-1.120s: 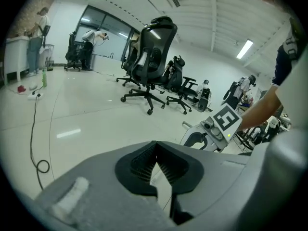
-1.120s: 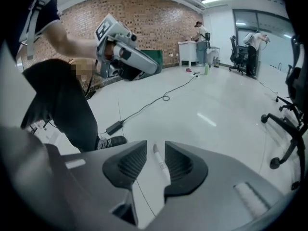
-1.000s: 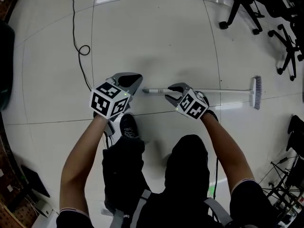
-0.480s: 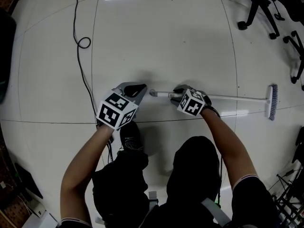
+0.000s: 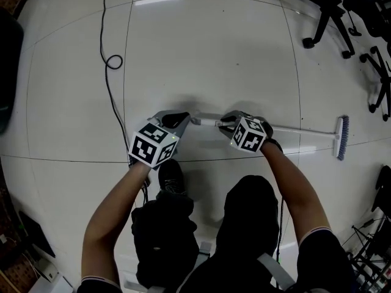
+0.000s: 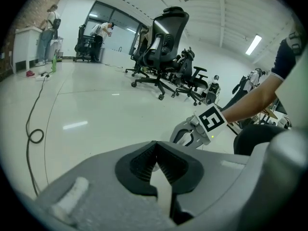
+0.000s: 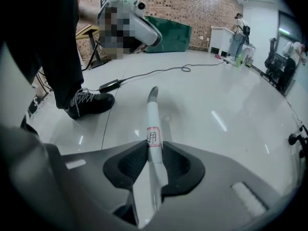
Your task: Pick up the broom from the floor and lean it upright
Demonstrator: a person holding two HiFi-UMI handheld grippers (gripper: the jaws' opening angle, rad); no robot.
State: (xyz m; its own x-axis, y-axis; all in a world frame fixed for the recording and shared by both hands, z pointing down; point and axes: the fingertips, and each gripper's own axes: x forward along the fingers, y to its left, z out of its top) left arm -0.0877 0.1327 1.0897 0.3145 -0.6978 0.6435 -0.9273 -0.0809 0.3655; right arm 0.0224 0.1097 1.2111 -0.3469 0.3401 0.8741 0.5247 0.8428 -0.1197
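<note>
As the head view looks steeply down, the glossy white tiled floor [image 5: 214, 54] fills most of it. Black office chairs [image 5: 317, 5] stand at the upper right edge, well apart from the work.

Broom [image 5: 293, 129]: lies flat on the floor, handle running left to right in the head view. The brush head [image 5: 340, 137] is at the far right. The grey handle tip [image 5: 197, 120] is at the left, in front of the kneeling person.

Black cable [image 5: 113, 61]: trails down the left side of the floor with a small loop in it, apart from the broom.

Right gripper [image 5: 225, 121]: low over the handle, near its tip end. Its jaws are closing, with the white handle running between them. In the right gripper view both pads lie against the handle's sides, just behind a small red-bordered label [image 7: 152, 137].

Left gripper [image 5: 181, 118]: just beside the handle tip, on its left. Contact with the tip cannot be judged. Its jaws are together, pad tips meeting, nothing between them.

Black shoe [image 5: 171, 176]: planted on the floor just below the left gripper.
</note>
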